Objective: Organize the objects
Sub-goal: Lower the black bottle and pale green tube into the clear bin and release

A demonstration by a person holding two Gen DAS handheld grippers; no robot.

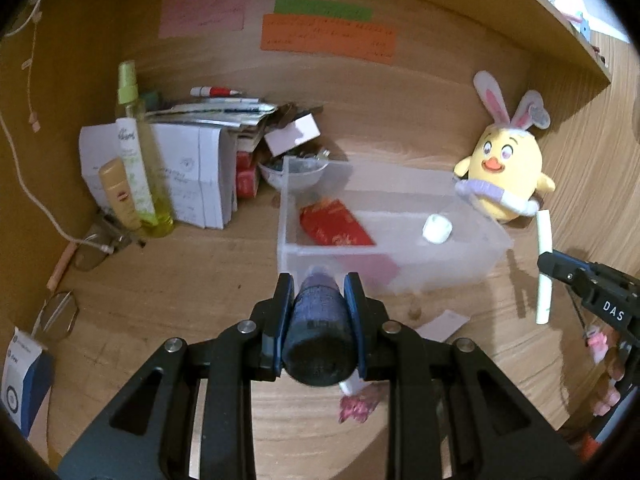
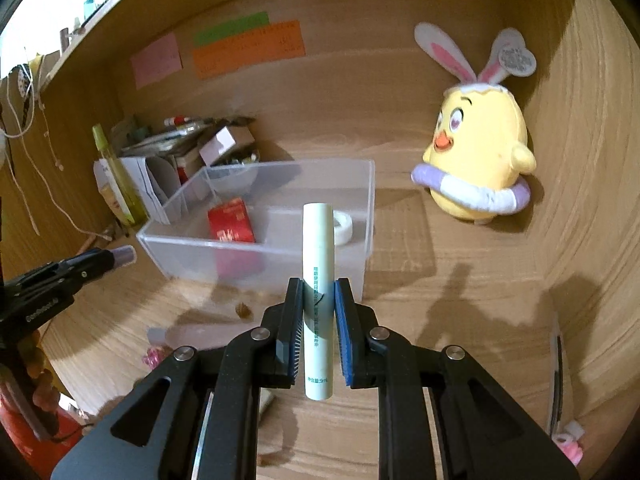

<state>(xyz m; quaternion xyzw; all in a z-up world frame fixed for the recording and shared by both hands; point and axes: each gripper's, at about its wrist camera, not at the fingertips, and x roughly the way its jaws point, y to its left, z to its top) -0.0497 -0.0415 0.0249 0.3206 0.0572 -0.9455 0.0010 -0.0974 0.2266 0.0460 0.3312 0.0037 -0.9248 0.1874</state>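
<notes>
A home study desk: a wooden desk alcove [image 1: 400, 128] with coloured paper notes [image 1: 328, 34] stuck on its back wall at 12 o'clock, a yellow plush chick with rabbit ears [image 1: 504, 172] at 2 o'clock, stacked papers and pens [image 1: 192, 160] at 10 o'clock.

Plush chick [image 2: 478, 160] against back panel — sticky notes [image 1: 328, 32] above.

The left gripper [image 1: 320, 292] is squeezing a dark bottle [image 1: 318, 332] between its fingers [image 1: 285, 300]. The right gripper [image 2: 319, 296] is pinching a pale tube [image 2: 319, 280] (standing straight up) between its fingers [image 2: 343, 300]. Both are pointing forward.
</notes>
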